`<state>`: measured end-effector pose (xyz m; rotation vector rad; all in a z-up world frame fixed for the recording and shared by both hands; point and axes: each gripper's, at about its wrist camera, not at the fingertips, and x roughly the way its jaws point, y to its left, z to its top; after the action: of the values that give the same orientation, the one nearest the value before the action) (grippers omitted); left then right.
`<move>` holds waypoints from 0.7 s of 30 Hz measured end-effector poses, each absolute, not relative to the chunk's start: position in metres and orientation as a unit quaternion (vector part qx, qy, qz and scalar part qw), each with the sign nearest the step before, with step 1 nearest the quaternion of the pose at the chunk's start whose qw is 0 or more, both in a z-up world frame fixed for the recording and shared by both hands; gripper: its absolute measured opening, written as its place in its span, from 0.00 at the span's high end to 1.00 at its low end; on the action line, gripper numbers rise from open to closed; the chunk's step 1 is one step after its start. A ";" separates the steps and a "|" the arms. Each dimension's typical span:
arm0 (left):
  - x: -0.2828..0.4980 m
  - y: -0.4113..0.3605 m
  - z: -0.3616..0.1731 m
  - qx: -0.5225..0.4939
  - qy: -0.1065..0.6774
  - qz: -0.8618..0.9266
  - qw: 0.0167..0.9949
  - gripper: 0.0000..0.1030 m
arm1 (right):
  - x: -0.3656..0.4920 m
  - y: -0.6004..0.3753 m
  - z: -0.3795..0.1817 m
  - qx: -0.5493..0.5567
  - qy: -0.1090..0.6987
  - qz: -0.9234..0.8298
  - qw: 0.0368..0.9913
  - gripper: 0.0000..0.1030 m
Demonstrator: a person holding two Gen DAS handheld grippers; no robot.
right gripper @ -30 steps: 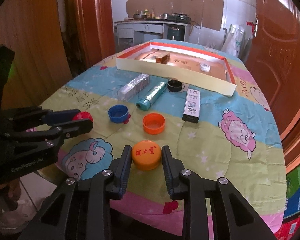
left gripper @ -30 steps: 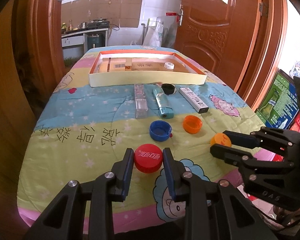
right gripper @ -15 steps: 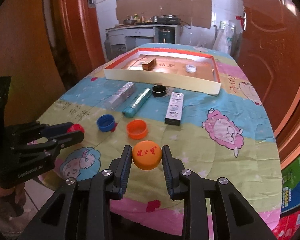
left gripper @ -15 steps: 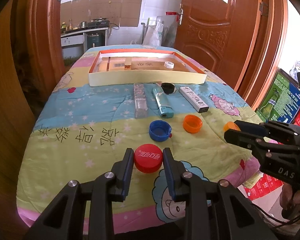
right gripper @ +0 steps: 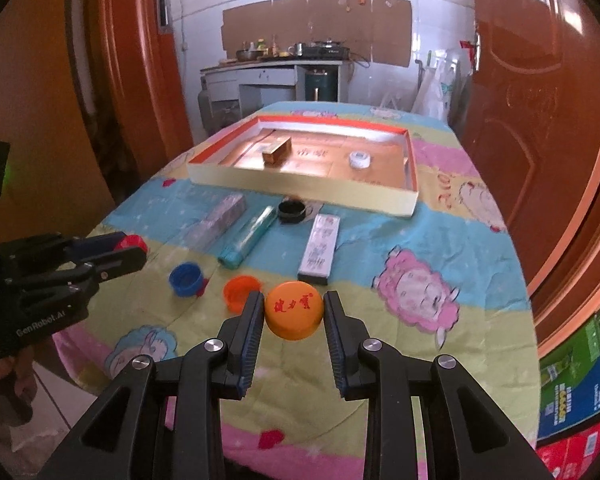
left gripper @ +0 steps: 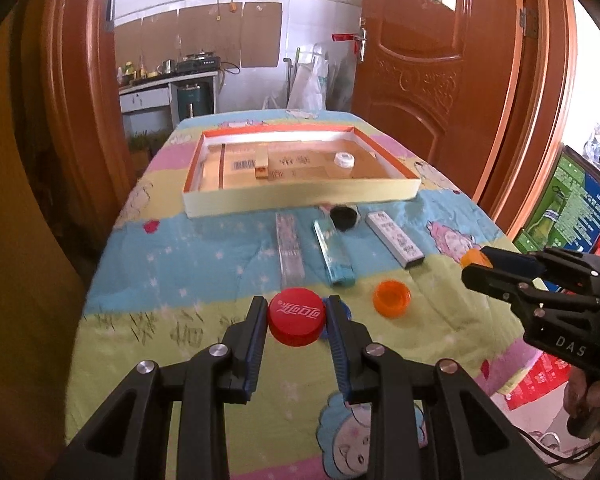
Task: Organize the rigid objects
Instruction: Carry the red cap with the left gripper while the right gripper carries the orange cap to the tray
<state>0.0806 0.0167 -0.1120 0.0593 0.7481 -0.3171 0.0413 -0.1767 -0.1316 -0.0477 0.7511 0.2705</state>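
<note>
A desk [left gripper: 148, 296] under a cartoon cloth carries a shallow box [left gripper: 300, 196]. The left gripper [left gripper: 296, 322] has its fingers clamped on a red cap [left gripper: 297, 316], above the cloth. The right gripper [right gripper: 294, 316] clamps an orange cap [right gripper: 294, 315] likewise.

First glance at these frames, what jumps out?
Each tool grips a bottle cap in the foreground: the left tool pinches a red cap, the right tool an orange-yellow cap. Behind them, on the cartoon-print tablecloth, lie loose caps and slim boxes. At the far end sits a shallow orange-rimmed tray holding a small brown box and a white cap.
</note>
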 end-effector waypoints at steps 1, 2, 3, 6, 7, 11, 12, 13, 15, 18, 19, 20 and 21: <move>0.084 0.017 -0.108 0.031 0.361 -0.153 0.919 0.71 | 0.044 -0.178 -0.129 -0.024 0.362 0.130 0.923 0.70; 0.087 0.017 -0.105 0.031 0.360 -0.152 0.920 0.71 | 0.046 -0.179 -0.126 -0.024 0.360 0.129 0.924 0.70; 0.090 0.017 -0.102 0.030 0.358 -0.151 0.921 0.71 | 0.050 -0.181 -0.123 -0.025 0.356 0.127 0.925 0.70; 0.099 0.015 -0.091 0.037 0.351 -0.149 0.924 0.71 | 0.059 -0.184 -0.114 -0.027 0.347 0.124 0.929 0.70; 0.102 0.013 -0.089 0.041 0.350 -0.148 0.924 0.71 | 0.062 -0.185 -0.111 -0.027 0.345 0.124 0.930 0.70; 0.115 0.010 -0.078 0.046 0.345 -0.151 0.925 0.71 | 0.074 -0.187 -0.100 -0.032 0.334 0.121 0.934 0.70; 0.119 0.009 -0.075 0.047 0.344 -0.150 0.926 0.71 | 0.077 -0.187 -0.098 -0.033 0.332 0.121 0.935 0.70; 0.122 0.008 -0.073 0.049 0.342 -0.150 0.926 0.71 | 0.080 -0.188 -0.095 -0.033 0.329 0.120 0.936 0.70; 0.128 0.007 -0.069 0.049 0.340 -0.151 0.927 0.71 | 0.087 -0.189 -0.090 -0.034 0.325 0.120 0.937 0.70; 0.137 0.003 -0.066 0.049 0.340 -0.154 0.927 0.71 | 0.095 -0.190 -0.085 -0.037 0.321 0.119 0.939 0.70; 0.139 0.002 -0.065 0.049 0.339 -0.154 0.927 0.71 | 0.098 -0.190 -0.085 -0.037 0.320 0.119 0.939 0.70; 0.143 0.001 -0.064 0.050 0.340 -0.154 0.927 0.71 | 0.101 -0.190 -0.084 -0.038 0.319 0.119 0.939 0.70; 0.146 0.001 -0.064 0.050 0.340 -0.154 0.926 0.71 | 0.104 -0.191 -0.083 -0.040 0.319 0.119 0.940 0.70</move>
<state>0.1461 0.0009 -0.0639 0.1025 0.6978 -0.3160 0.1040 -0.1905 -0.0834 -0.0823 0.6507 0.2420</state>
